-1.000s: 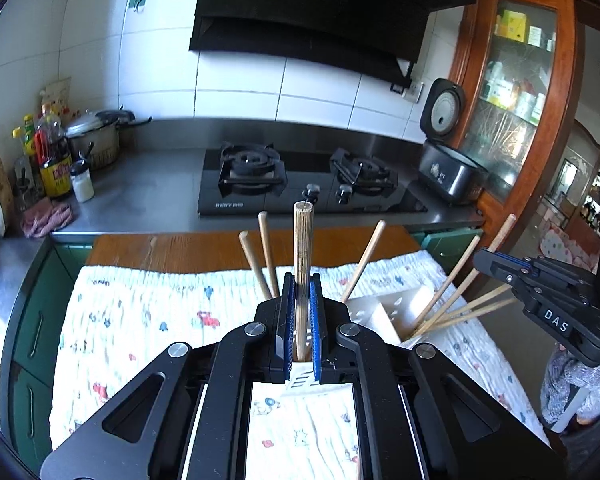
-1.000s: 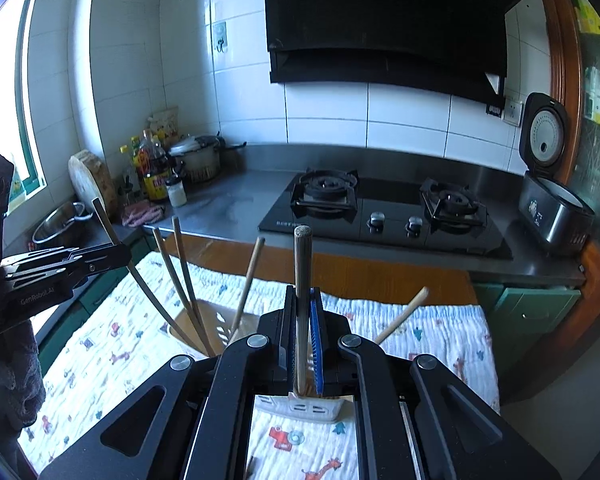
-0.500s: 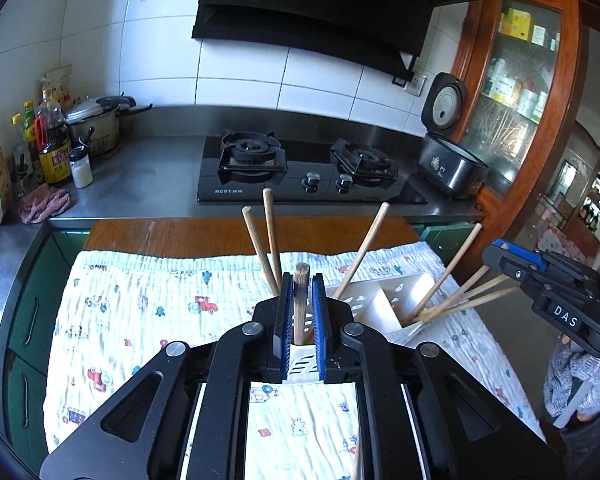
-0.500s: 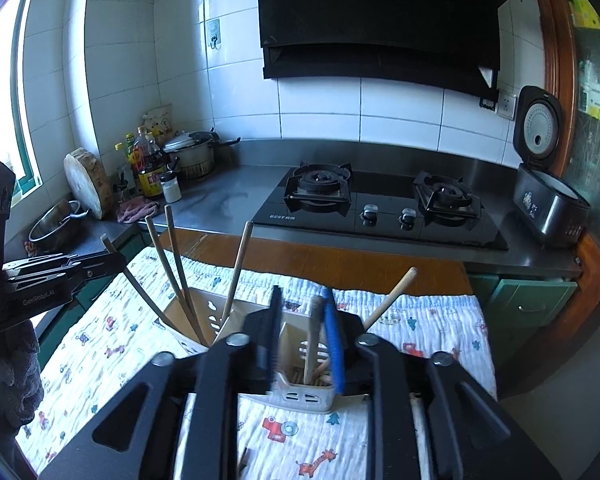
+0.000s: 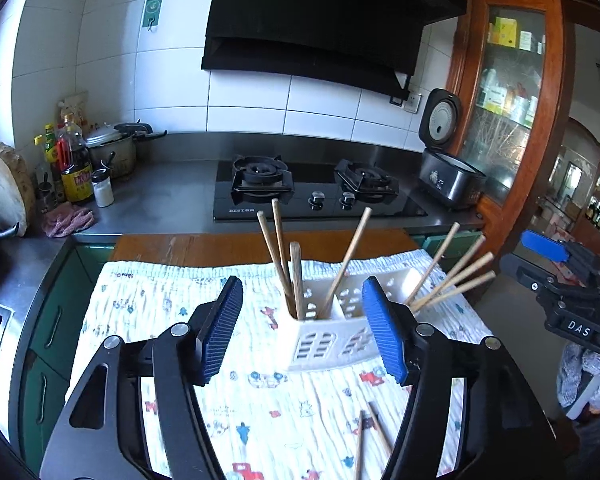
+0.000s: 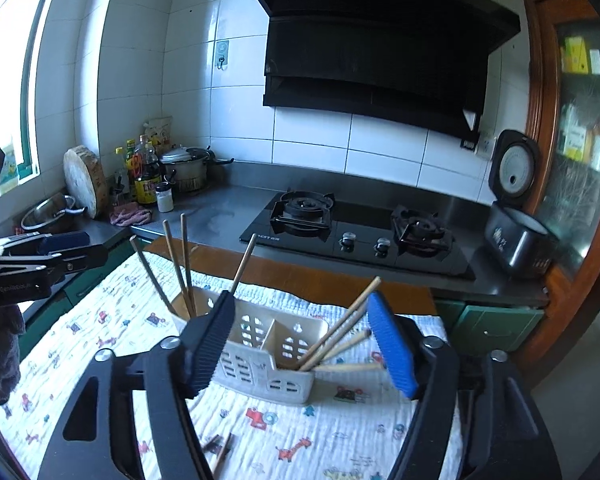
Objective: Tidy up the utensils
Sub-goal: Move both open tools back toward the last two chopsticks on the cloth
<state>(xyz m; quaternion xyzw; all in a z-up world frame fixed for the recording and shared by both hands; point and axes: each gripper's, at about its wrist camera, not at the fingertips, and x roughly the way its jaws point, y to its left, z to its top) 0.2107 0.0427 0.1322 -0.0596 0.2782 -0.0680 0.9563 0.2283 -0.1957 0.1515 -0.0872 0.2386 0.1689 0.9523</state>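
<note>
A white slotted utensil holder [image 5: 332, 336] [image 6: 260, 354] stands on the patterned cloth [image 5: 160, 312] and holds several wooden chopsticks [image 5: 296, 280] [image 6: 340, 332] in its compartments. My left gripper [image 5: 302, 332] is open and empty, its blue pads either side of the holder's left end. My right gripper [image 6: 300, 344] is open and empty around the holder. Loose chopsticks [image 5: 366, 432] [image 6: 218, 450] lie on the cloth near the front. Each gripper shows at the edge of the other's view.
A gas hob [image 5: 316, 192] and steel counter lie behind the table. Bottles and a pot [image 5: 112, 152] stand at the back left, a rice cooker [image 5: 448, 172] at the back right. A wooden cabinet [image 5: 500, 100] is at the right.
Both grippers opened and let go of a chopstick each, which now stands in the holder. Both grippers pulled back from the holder.
</note>
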